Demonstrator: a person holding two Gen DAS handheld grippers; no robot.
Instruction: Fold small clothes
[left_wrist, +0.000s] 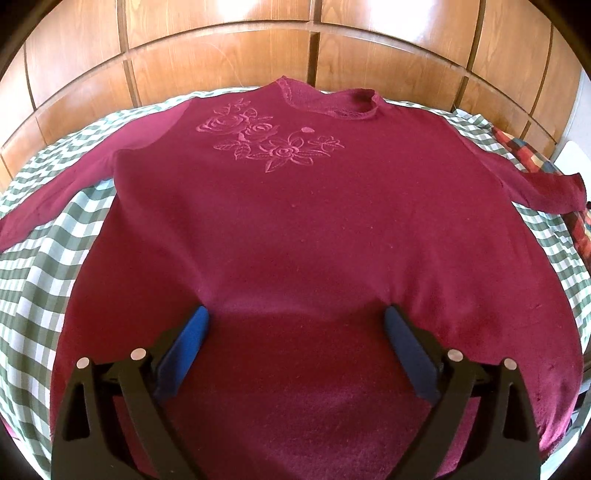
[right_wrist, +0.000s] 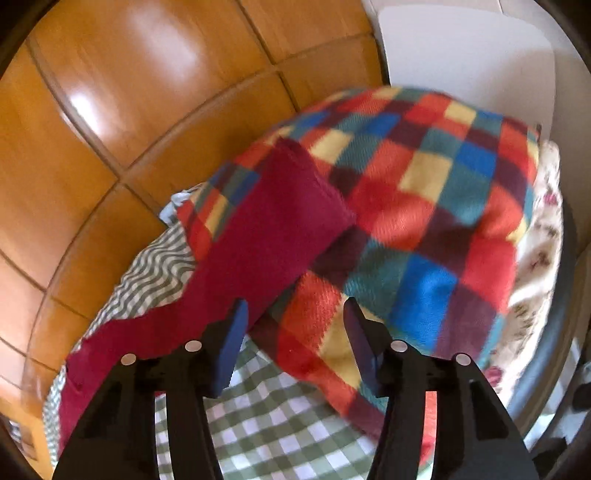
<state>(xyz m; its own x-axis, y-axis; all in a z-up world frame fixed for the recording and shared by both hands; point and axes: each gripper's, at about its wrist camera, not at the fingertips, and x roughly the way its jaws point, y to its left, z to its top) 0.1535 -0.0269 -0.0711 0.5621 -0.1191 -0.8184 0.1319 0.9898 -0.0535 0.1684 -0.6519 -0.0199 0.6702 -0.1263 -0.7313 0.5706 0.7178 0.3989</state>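
A dark red sweater (left_wrist: 295, 221) with an embossed flower pattern (left_wrist: 266, 140) lies spread flat, collar at the far side, both sleeves stretched outward. My left gripper (left_wrist: 295, 317) hovers over its lower middle, jaws wide open, nothing between the blue pads. In the right wrist view the sweater's right sleeve (right_wrist: 266, 229) lies across a multicoloured checked blanket (right_wrist: 424, 206). My right gripper (right_wrist: 295, 314) stands open just beside the sleeve; its left pad (right_wrist: 232, 343) is near the sleeve edge, and no cloth is pinched.
A green-and-white checked cloth (left_wrist: 40, 266) covers the surface under the sweater. Wooden panelled doors (left_wrist: 221, 40) stand right behind it. A floral cloth (right_wrist: 539, 258) and a white panel (right_wrist: 461, 55) lie to the right of the blanket.
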